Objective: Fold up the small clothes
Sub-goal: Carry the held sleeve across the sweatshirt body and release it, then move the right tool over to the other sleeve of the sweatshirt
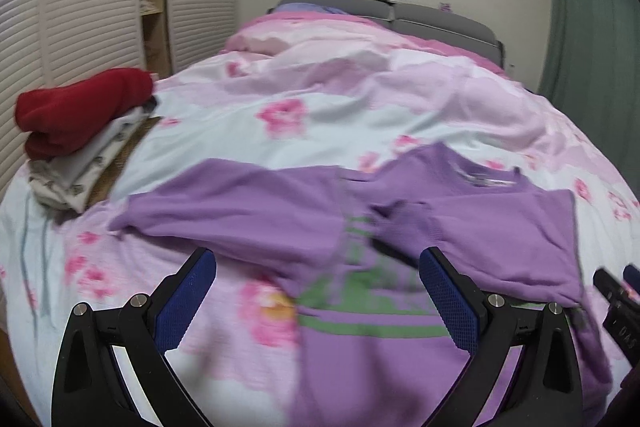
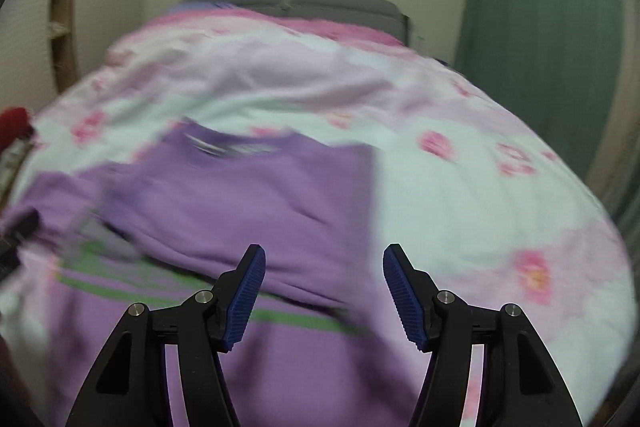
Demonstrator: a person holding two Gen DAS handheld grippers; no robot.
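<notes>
A purple long-sleeved top with green stripes lies on the flowered bedspread, both sleeves folded in over its body. My left gripper stands wide open above the top's lower left part, with nothing between its blue pads. In the right wrist view the same purple top lies under and ahead of my right gripper, which is open with the pads clear of the cloth. The right gripper's tip also shows at the far right edge of the left wrist view.
A stack of folded clothes topped by a red garment sits on the bed's left side. A white slatted wardrobe stands at left, a grey headboard at the back, a green curtain at right.
</notes>
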